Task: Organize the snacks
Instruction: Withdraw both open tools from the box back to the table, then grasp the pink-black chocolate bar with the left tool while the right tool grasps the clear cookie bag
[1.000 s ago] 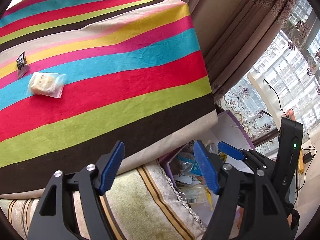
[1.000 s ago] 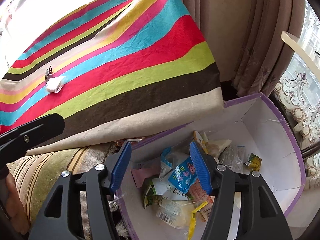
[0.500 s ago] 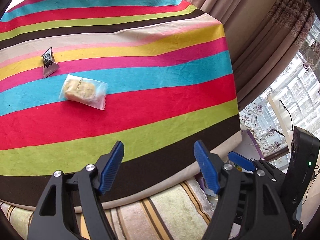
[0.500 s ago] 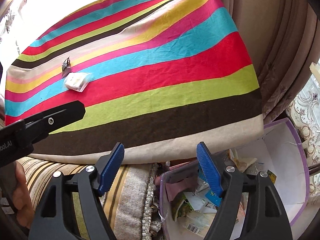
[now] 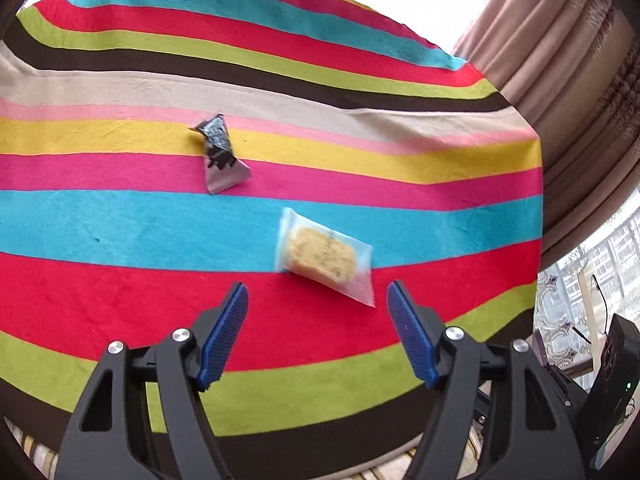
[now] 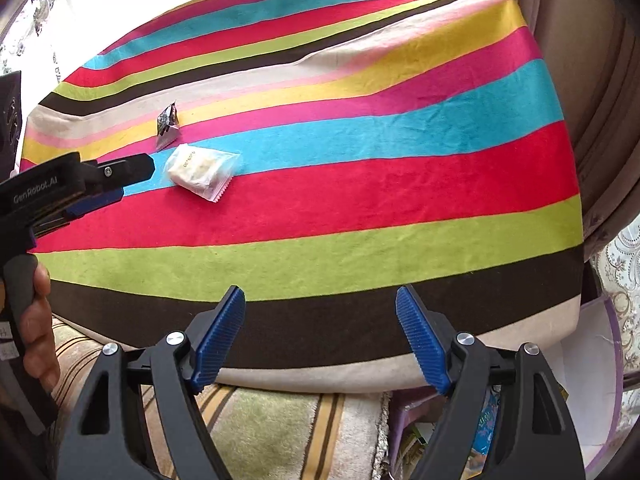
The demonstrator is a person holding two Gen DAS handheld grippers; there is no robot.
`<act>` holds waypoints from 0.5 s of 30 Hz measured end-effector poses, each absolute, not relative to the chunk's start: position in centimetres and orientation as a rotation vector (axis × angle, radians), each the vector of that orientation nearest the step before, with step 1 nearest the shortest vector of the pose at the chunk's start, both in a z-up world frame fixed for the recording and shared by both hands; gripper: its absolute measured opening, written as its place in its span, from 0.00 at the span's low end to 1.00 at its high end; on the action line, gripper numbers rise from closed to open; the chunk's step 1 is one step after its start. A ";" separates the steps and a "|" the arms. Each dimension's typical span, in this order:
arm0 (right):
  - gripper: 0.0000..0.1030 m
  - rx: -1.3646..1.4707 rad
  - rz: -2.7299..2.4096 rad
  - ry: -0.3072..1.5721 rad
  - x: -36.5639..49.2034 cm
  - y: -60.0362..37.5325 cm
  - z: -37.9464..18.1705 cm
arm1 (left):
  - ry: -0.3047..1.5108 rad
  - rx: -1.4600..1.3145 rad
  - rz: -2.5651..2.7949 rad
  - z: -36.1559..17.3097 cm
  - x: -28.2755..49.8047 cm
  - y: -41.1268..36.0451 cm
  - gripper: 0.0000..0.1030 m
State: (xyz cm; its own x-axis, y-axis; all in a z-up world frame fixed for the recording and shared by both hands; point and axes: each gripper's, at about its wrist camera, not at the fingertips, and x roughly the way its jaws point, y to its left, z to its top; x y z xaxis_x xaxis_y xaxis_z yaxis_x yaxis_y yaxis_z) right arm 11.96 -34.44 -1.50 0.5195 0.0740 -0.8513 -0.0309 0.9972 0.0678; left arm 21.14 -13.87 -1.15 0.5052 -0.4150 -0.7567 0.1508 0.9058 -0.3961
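- We count 2 snacks on the striped multicolour cloth [image 5: 120,232] covering the table: 1 clear plastic packet w/ a round pale-yellow biscuit [image 5: 323,257] and 1 small black-and-silver foil wrapper w/ a crimped edge [image 5: 219,153].
- 2 grippers, each w/ 2 blue ribbed pads on black arms. Left gripper [image 5: 318,304]: jaws wide, nothing between the pads; biscuit packet lies just beyond its tips, on the blue/red stripe boundary, not touched.
- Right gripper [image 6: 320,306]: jaws have just been opening, now wide and empty, over the near brown stripe, well apart from both snacks.
- From the right wrist cam we see the left gripper [image 6: 120,182] coming in from the left, tip near the biscuit packet [image 6: 202,170]; foil wrapper [image 6: 167,124] sits just beyond it, farther off, on the yellow/pink stripes.
- 1 hand [image 6: 38,320] on the left gripper's handle, cut off by the frame edge.
- Hard to make out: biscuit packet is motion-blurred in the left cam, print unreadable; foil wrapper text too small.
- White box w/ purple edges [image 6: 592,360] at near right, mostly hidden by the right gripper's arm; only bits of colourful wrappers inside show, can't count them.
- Beige curtains [image 5: 580,80] at the right, cut by the fisheye rim; striped cushion fabric [image 6: 272,420] below the near table edge.
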 end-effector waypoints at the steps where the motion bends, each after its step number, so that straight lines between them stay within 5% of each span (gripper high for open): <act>1: 0.76 0.040 0.073 1.021 12.3 -34.0 -1.5 | 0.986 -0.306 -0.333 -1.3 21.8 -13.2 0.66; 15: 0.81 -0.077 0.172 0.984 16.7 -28.0 -1.2 | 0.984 -0.336 -0.227 -3.4 30.4 -10.3 0.55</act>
